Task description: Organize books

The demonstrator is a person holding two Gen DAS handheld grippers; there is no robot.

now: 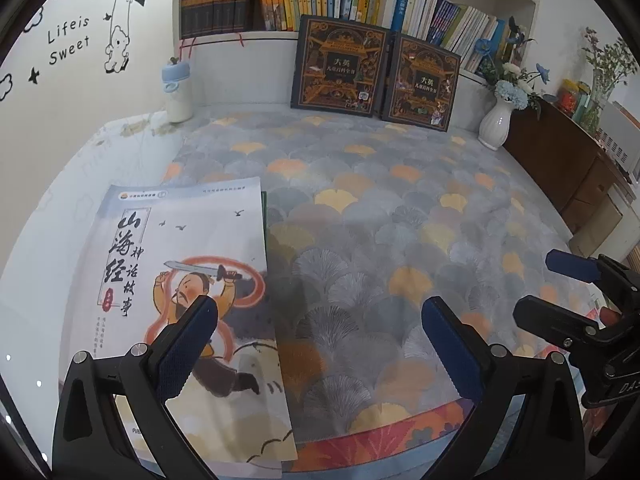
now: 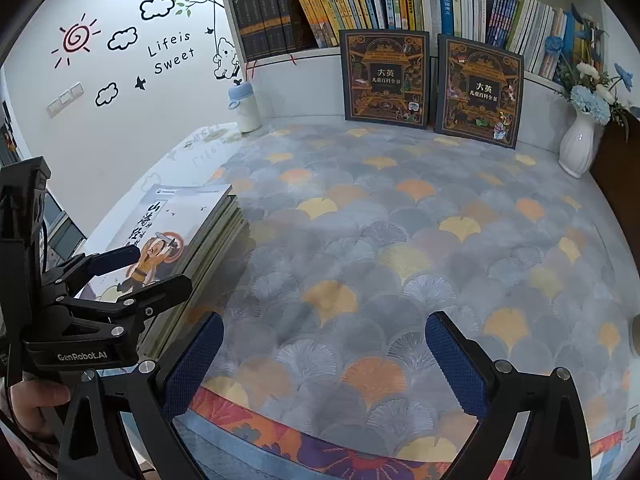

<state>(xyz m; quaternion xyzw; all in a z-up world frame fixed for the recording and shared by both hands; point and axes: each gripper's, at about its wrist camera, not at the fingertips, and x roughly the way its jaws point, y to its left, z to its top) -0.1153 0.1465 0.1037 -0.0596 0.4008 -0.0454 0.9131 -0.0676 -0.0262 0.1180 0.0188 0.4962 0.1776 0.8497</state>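
Left gripper (image 1: 320,340), black frame with blue textured pads: jaws spread wide, nothing between them. It hovers low over the near edge of the surface; its left finger (image 1: 188,344) overlaps the book cover in view, contact cannot be told. In the right wrist view the left gripper (image 2: 156,268) sits at the left side, fingers pointing toward the stack, and part of a hand (image 2: 32,400) shows beneath it.

Right gripper (image 2: 322,364), same build: jaws wide apart, empty, above bare cloth near the front edge. It also shows at the right edge of the left wrist view (image 1: 560,284).

Surface: a tabletop covered by a grey cloth with orange and yellow fan-leaf print (image 2: 400,240); the left strip is bare white. At the back, a white bookshelf (image 1: 528,0) filled with upright books. White wall (image 2: 120,120) with cloud, sun and "Life is Sweet" decals. A white bottle with a pale blue cap (image 2: 245,108) stands back left; a white ribbed vase with blue flowers (image 2: 578,148) back right. A brown wooden cabinet (image 1: 560,160) lies to the right.

Task item: a stack of thin paperbacks (image 2: 208,232) lies flat at front left, partly on the cloth. The top book, white cover with a cartoon swordsman (image 1: 188,280), faces up, long axis running front to back, title end toward the shelf. 2 dark ornate hardcover books (image 1: 338,66) (image 1: 420,84) stand upright, leaning against the shelf base, covers facing forward.
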